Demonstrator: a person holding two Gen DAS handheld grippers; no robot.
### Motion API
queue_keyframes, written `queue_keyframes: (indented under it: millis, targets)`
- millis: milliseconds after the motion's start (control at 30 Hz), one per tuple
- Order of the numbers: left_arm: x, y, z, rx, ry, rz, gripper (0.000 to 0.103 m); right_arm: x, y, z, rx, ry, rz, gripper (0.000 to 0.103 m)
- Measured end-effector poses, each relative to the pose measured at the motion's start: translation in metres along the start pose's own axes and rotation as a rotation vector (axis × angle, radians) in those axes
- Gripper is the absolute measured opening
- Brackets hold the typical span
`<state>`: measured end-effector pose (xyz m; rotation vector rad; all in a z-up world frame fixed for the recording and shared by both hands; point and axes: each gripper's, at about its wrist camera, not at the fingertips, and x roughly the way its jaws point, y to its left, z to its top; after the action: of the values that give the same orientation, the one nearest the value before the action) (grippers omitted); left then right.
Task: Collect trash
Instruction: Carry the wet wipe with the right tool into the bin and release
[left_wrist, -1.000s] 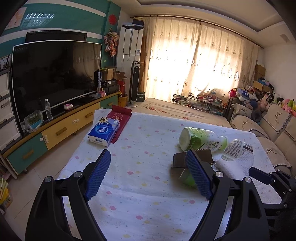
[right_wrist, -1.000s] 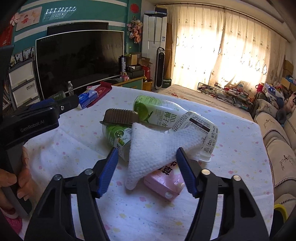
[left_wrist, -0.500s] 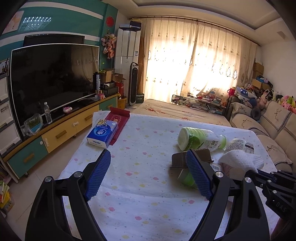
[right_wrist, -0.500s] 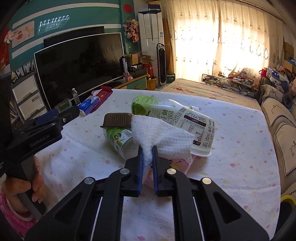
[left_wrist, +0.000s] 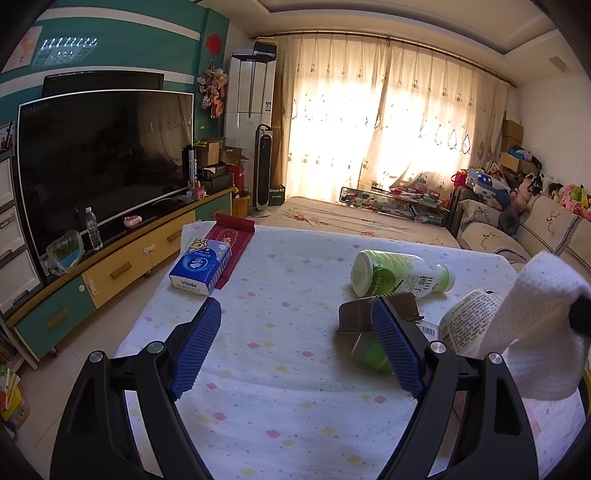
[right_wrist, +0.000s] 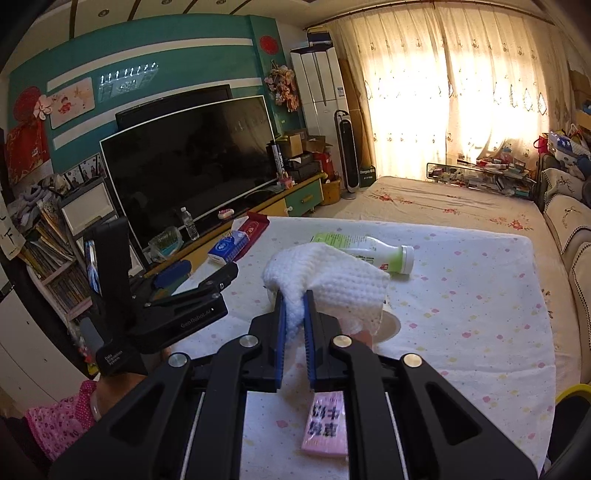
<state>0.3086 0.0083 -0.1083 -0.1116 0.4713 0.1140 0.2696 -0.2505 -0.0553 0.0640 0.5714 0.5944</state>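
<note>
My right gripper (right_wrist: 294, 314) is shut on a white crumpled paper towel (right_wrist: 332, 280) and holds it above the table; the towel also shows at the right in the left wrist view (left_wrist: 546, 317). My left gripper (left_wrist: 295, 347) is open and empty over the spotted tablecloth (left_wrist: 280, 295). Trash lies on the table: a green and white bottle (left_wrist: 402, 275) on its side, a brown ridged paper cup (left_wrist: 358, 314) over a green cup (left_wrist: 373, 354), a white labelled container (left_wrist: 465, 317), and a pink packet (right_wrist: 327, 424) below the towel.
A blue tissue pack (left_wrist: 201, 266) and a red packet (left_wrist: 232, 236) lie at the table's far left corner. A TV cabinet (left_wrist: 110, 266) runs along the left. A sofa (left_wrist: 546, 232) is on the right. A yellow rim (right_wrist: 572, 391) shows at the right edge.
My right gripper closed on the paper towel and lifted it off the pile, uncovering the white container and pink packet. The left gripper stayed open and barely moved.
</note>
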Motion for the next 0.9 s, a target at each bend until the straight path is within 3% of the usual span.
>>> queue_keyframes:
  millis: [300, 500, 533, 600, 667, 700, 767, 900]
  targets:
    - [-0.001, -0.001, 0.001, 0.001, -0.002, -0.007, 0.082, -0.027, 0.011, 0.037, -0.032, -0.083, 0.011, 0.009]
    - [-0.001, -0.001, 0.0, 0.002, 0.0, -0.01, 0.083, -0.031, 0.017, 0.043, -0.033, -0.109, 0.016, 0.009]
    - [-0.001, -0.001, 0.0, 0.002, -0.003, -0.01, 0.083, -0.029, 0.018, 0.044, -0.037, -0.11, -0.005, 0.009]
    - [-0.001, -0.001, 0.0, 0.003, -0.004, -0.01, 0.083, -0.021, 0.027, 0.044, -0.133, -0.094, -0.14, 0.009]
    - [-0.001, -0.001, 0.0, 0.003, -0.003, -0.011, 0.083, -0.028, 0.015, 0.05, -0.064, -0.1, -0.032, 0.008]
    - [-0.001, -0.001, 0.0, 0.002, -0.004, -0.011, 0.083, -0.034, 0.012, 0.053, -0.046, -0.114, -0.024, 0.008]
    - [-0.001, -0.001, 0.0, -0.001, -0.001, -0.016, 0.083, -0.042, 0.013, 0.056, -0.073, -0.15, -0.098, 0.009]
    - [-0.001, -0.002, 0.0, 0.004, 0.001, -0.015, 0.083, -0.052, 0.008, 0.058, -0.051, -0.147, -0.076, 0.008]
